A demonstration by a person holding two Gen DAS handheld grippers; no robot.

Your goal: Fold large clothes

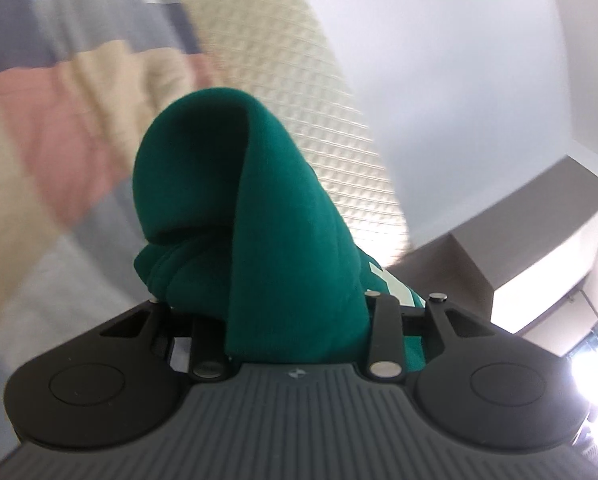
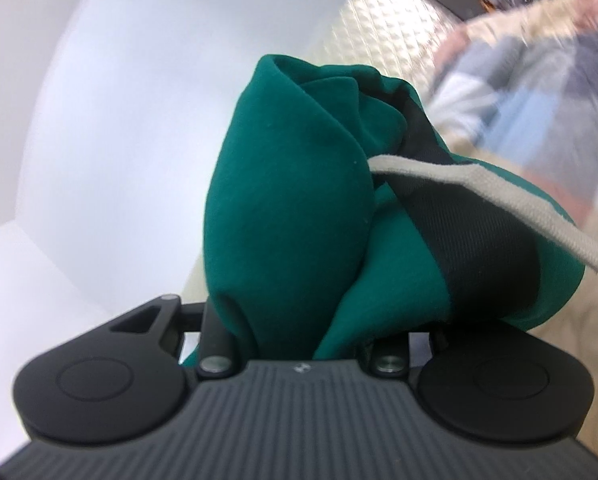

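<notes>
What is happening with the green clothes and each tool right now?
Green garment: bunched up, lifted, held at two places.
Left tool: shut on the green garment, fingers hidden under cloth.
Right tool: shut on the green garment.
Cream strip: sticking out from the green garment, loose.
Patchwork blanket: spread out behind, blurry.

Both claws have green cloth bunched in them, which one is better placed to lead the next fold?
Probably right. The right claw grips the green garment beside its cream ribbed trim, a finished edge that's easy to align. The left claw holds only a plain bunched fold. Neither view shows a laying surface, so this is tentative.
</notes>
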